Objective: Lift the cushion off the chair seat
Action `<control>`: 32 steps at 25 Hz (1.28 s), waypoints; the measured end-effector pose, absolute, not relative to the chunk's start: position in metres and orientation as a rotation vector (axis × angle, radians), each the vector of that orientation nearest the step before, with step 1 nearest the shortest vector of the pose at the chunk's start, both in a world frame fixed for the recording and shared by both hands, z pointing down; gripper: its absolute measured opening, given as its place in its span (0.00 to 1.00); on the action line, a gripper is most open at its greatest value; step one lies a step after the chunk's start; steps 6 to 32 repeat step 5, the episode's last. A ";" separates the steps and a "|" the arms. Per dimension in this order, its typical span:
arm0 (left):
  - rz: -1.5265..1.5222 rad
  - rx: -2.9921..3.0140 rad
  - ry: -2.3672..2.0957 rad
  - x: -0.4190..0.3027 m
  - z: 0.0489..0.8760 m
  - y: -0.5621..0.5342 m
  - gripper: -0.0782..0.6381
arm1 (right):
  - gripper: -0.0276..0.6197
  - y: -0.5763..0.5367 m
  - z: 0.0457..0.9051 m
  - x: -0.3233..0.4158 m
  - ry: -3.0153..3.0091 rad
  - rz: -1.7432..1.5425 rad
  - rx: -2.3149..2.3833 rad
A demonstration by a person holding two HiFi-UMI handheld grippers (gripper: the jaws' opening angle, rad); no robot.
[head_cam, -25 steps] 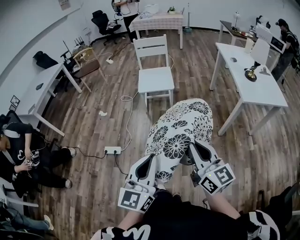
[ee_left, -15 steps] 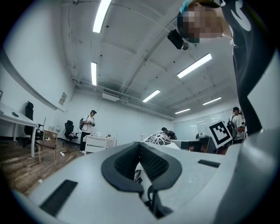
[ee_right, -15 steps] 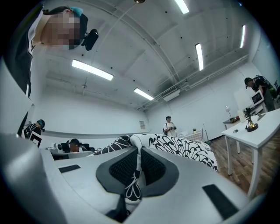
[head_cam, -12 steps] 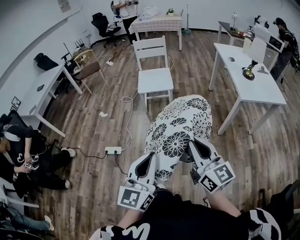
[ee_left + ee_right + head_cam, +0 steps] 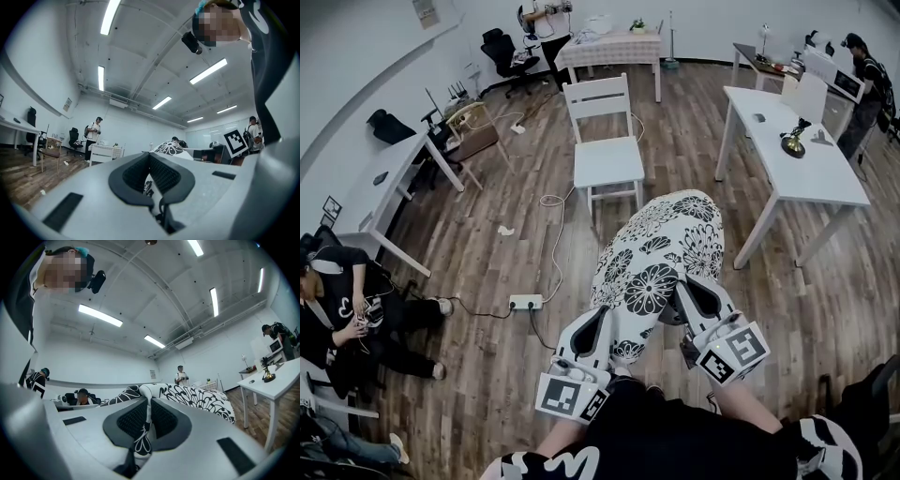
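Note:
A white cushion with black flower print (image 5: 661,258) hangs in the air in front of me, held by its near edge between both grippers. My left gripper (image 5: 598,330) is shut on its lower left corner; the fabric (image 5: 148,185) is pinched between the dark pads. At the right edge my right gripper (image 5: 682,302) is shut too, with a fold of cushion (image 5: 146,427) clamped in its jaws and the rest of the cushion (image 5: 197,397) beyond. The white wooden chair (image 5: 607,157) stands farther ahead, its seat bare.
A white table (image 5: 811,173) with a lamp stands at the right, a white desk (image 5: 380,183) at the left. A person (image 5: 347,314) sits on the floor at the left. A power strip (image 5: 525,301) and cables lie on the wood floor. Other people stand at the back.
Both grippers and the cushion keep their places. Only the head view has drifted a little, so the chair sits slightly higher in it.

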State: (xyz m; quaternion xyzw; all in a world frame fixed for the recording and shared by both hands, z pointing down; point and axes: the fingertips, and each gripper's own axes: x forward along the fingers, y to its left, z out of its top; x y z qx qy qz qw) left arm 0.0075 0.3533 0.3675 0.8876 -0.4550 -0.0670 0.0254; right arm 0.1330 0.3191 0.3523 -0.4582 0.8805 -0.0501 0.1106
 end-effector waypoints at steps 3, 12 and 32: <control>-0.202 2.742 -1.406 0.005 0.367 0.357 0.11 | 0.09 0.322 0.353 0.130 2.592 -0.154 -1.347; -0.198 2.741 -1.401 0.004 0.367 0.359 0.11 | 0.09 0.324 0.353 0.129 2.592 -0.158 -1.351; -0.198 2.741 -1.401 0.004 0.367 0.359 0.11 | 0.09 0.324 0.353 0.129 2.592 -0.158 -1.351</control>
